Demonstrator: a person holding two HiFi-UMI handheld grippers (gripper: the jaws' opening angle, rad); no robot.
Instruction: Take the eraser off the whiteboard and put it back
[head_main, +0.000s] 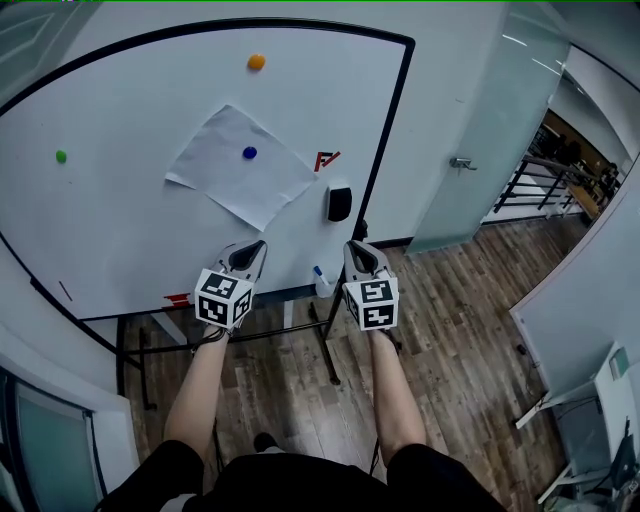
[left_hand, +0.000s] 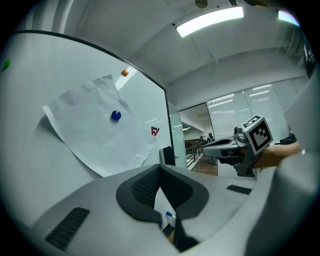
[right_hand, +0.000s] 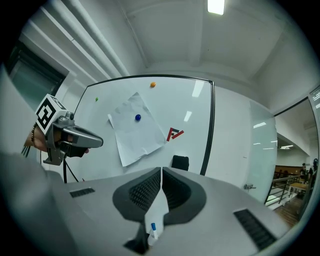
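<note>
Whiteboard (head_main: 130, 220) approach, eraser (head_main: 339, 204) untouched.
Left gripper (head_main: 257, 246) and right gripper (head_main: 357, 246) are seen clenched, empty, apart from the board. The eraser is stuck by the board's right frame; right jaws should be opened first, then squared across its sides.

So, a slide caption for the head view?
Left hand-held gripper and right hand-held gripper, both empty, face the eraser on the whiteboard.

the grey left gripper (head_main: 252, 250) and right gripper (head_main: 358, 252) bear black-and-white marker cubes (head_main: 224, 297); shorts (head_main: 300, 485) are black.
</note>
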